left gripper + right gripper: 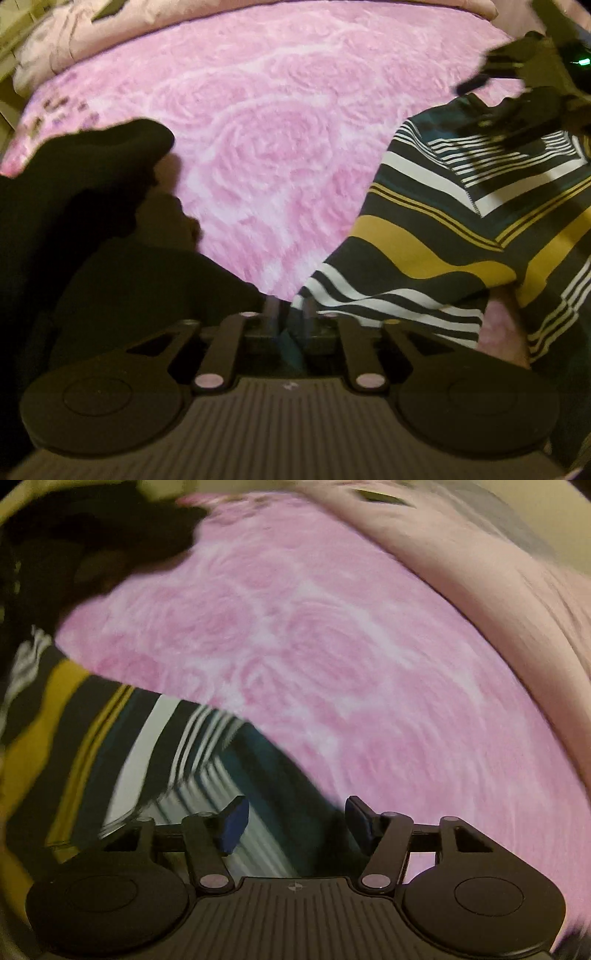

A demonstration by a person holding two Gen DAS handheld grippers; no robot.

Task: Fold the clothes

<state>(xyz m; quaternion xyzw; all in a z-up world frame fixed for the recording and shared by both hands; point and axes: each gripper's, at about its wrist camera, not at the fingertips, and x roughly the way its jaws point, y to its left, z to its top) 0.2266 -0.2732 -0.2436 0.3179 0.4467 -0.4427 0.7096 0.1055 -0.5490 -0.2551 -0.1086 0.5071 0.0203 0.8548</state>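
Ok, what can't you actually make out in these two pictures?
- Striped garment: full shape, cut off by the left wrist view's right edge.
- Left tool: what it pinches, hidden where its fingers meet.
- Black garment: its type, dark and featureless.
- Right wrist view: the garment's stripes, lost to motion blur.

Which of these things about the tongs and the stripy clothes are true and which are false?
1. The left tongs are pinched shut on the stripy garment. True.
2. The right tongs are squeezing the garment. False: their fingers stand apart, gripping nothing.
3. The blanket is green. False: it is pink with a rose pattern.
4. A black garment lies on the blanket too. True.
5. The stripy garment has yellow bands. True.
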